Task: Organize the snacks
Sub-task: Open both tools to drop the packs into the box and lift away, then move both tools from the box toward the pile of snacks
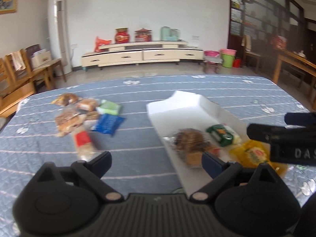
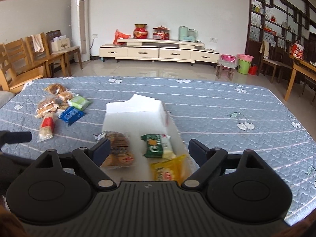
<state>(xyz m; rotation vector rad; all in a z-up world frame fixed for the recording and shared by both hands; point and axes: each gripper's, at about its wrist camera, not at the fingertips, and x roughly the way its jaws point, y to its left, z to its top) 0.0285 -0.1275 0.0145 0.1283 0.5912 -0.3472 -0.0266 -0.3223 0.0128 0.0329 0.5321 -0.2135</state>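
A white open box [image 1: 177, 106] [image 2: 134, 116] lies on the blue quilted table. In it are a brown biscuit pack [image 2: 118, 150] [image 1: 189, 144], a green-white pack [image 2: 158, 146] [image 1: 223, 135] and a yellow pack [image 2: 167, 170] [image 1: 252, 154]. A heap of loose snacks lies at the left: a blue pack [image 1: 107, 123] [image 2: 70, 114], a light green pack [image 1: 109, 107] [image 2: 79, 102], a red-white pack [image 1: 83, 143] [image 2: 46, 127] and several brown bread packs [image 1: 68, 118] [image 2: 49, 104]. My left gripper [image 1: 156, 164] is open and empty, above the table left of the box. My right gripper [image 2: 149, 151] is open and empty over the box.
The right gripper's body [image 1: 284, 138] shows at the right edge of the left wrist view. Wooden chairs [image 2: 29, 59] stand at the left beyond the table, a wooden table [image 2: 302, 73] at the right, and a cream cabinet [image 2: 158, 51] by the far wall.
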